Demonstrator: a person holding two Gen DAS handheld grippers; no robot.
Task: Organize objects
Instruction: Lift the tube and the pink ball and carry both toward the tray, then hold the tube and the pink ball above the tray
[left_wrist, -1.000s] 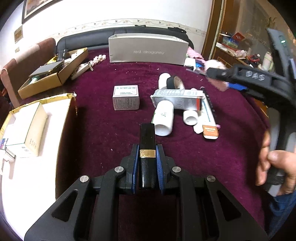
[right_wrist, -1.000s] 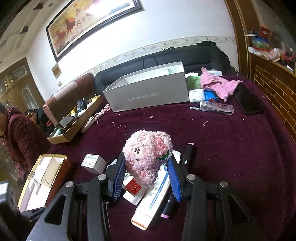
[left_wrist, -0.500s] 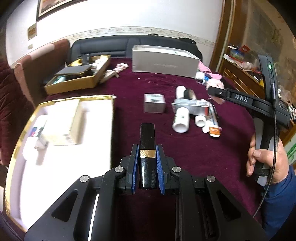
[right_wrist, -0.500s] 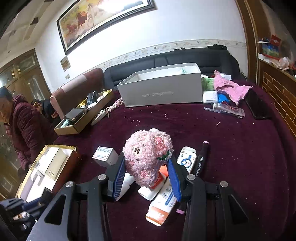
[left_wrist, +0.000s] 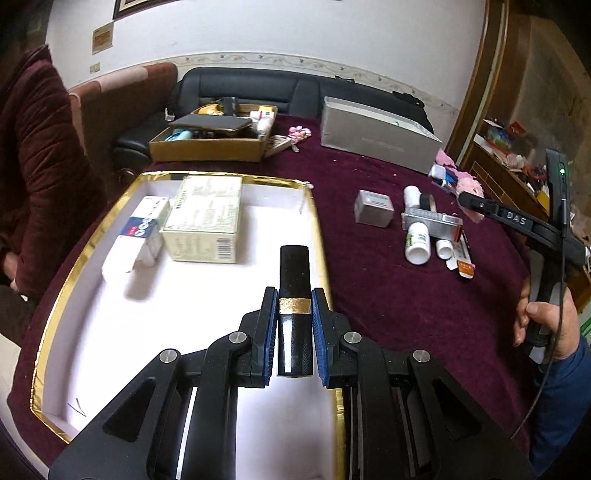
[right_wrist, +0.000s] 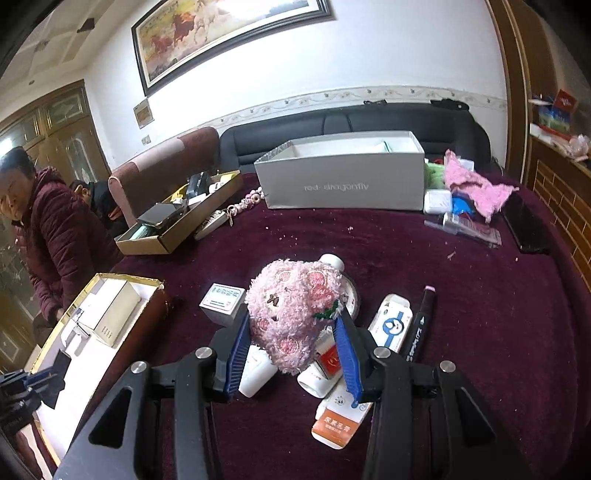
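Observation:
My left gripper (left_wrist: 294, 295) is shut on a black tube with a gold band (left_wrist: 293, 280) and holds it above the right edge of the gold-rimmed white tray (left_wrist: 88, 243). Two cartons (left_wrist: 203, 218) lie in the tray. My right gripper (right_wrist: 291, 328) is shut on a fluffy pink plush (right_wrist: 291, 314) above a pile of white bottles, tubes and a marker (right_wrist: 421, 328) on the maroon cloth. The right gripper also shows in the left wrist view (left_wrist: 469, 201), over the same pile (left_wrist: 432, 225).
A grey shoebox (right_wrist: 343, 181) stands at the table's back. A cardboard box of items (right_wrist: 181, 218) sits at the back left. A small grey box (left_wrist: 373, 212) lies near the pile. A pink cloth (right_wrist: 476, 188) and phone (right_wrist: 524, 225) lie at the right. A person (right_wrist: 40, 229) sits left.
My left gripper has carried the black tube left, from above the cloth to above the tray's right edge. My right gripper has drawn back slightly with the plush.

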